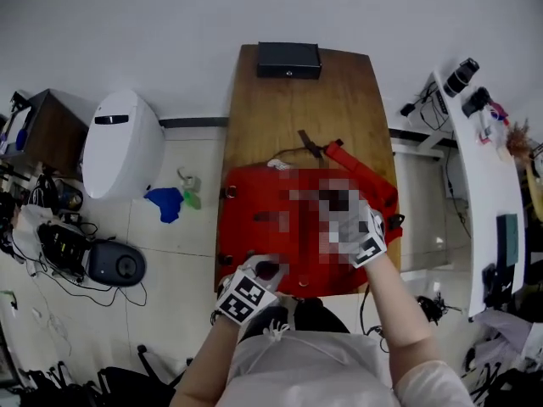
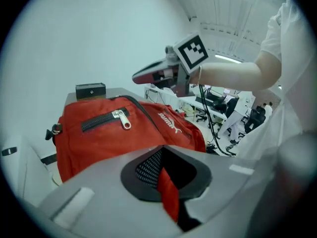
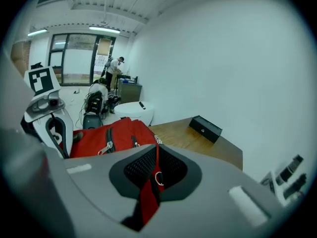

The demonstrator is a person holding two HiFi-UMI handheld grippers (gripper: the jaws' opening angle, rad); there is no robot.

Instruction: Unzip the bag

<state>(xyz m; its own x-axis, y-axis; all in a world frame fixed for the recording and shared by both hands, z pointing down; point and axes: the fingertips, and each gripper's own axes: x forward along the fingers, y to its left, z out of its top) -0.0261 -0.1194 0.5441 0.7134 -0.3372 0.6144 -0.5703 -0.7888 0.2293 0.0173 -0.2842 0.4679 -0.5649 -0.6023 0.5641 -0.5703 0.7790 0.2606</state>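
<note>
A wooden table (image 1: 297, 108) stands against a white wall, and the red bag (image 1: 263, 219) lies on it beneath both grippers. The left gripper (image 2: 166, 180) pinches a red fabric fold (image 2: 169, 200) of the bag. Beyond it, the right gripper (image 3: 154, 175) is nipped narrowly on a red pull tab (image 3: 147, 197) that carries a metal ring (image 3: 158, 178).

Blur covers the middle of the bag (image 1: 246, 219) and half the right gripper (image 1: 349, 225)

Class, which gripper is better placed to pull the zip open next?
Right gripper: it pinches a red tab with a ring, likely the zip pull; the left gripper only clamps bag fabric.
</note>
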